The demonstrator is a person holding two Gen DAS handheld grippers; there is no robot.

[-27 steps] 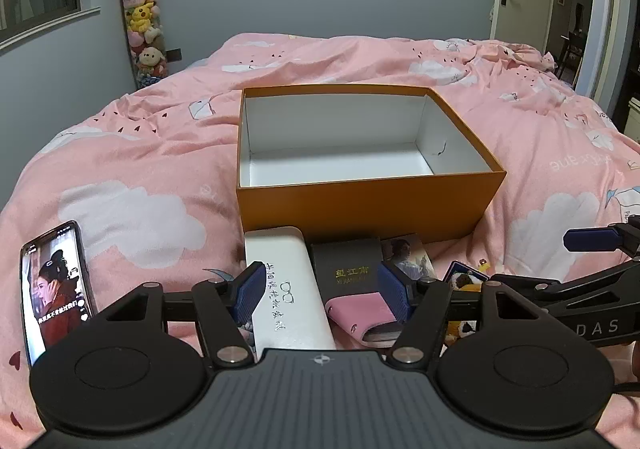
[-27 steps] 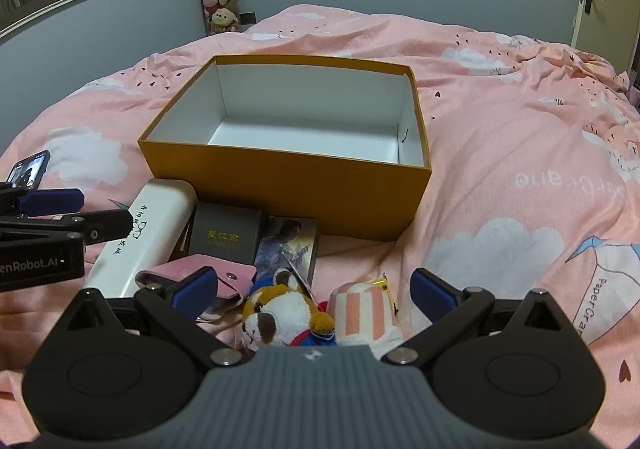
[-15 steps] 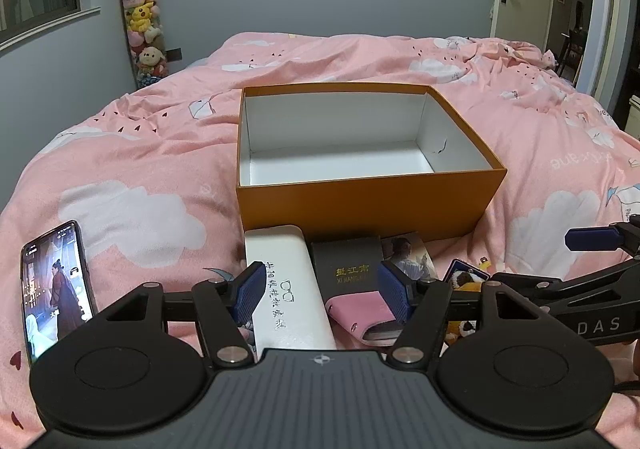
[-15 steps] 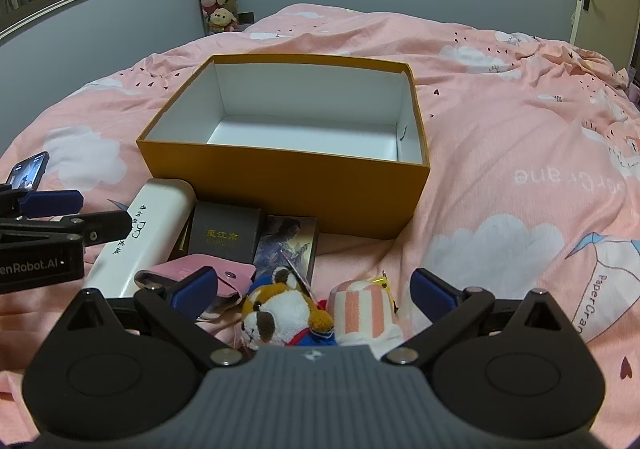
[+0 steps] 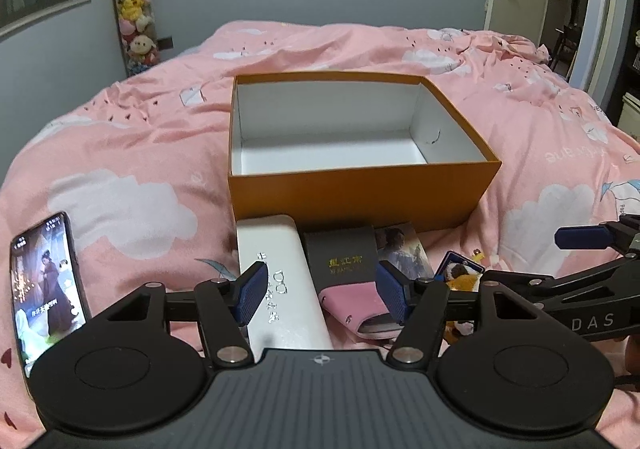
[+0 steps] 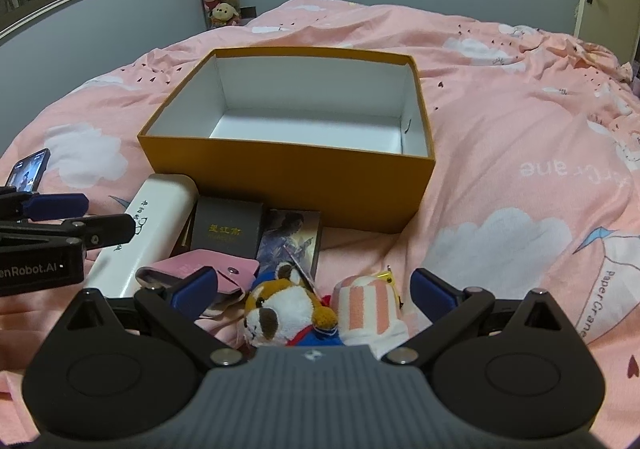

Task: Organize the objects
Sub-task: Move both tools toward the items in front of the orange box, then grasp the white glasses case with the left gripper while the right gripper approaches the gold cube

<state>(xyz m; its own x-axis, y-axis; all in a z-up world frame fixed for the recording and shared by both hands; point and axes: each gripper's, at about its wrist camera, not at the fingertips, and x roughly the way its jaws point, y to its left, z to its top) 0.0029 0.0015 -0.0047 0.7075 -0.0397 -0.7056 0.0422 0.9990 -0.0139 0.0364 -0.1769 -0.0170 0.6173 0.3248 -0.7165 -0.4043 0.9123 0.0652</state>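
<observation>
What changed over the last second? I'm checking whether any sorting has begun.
No sorting yet. Only the video on the phone changed. The left gripper and right gripper remain open and empty, the orange box still holds nothing, and the glasses case hasn't moved.

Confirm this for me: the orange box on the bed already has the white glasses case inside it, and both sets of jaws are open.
Not quite. The orange box is empty; the right wrist view shows its bare white floor. The white glasses case lies on the bed in front of the box. Both sets of jaws are open, as you said.
</observation>
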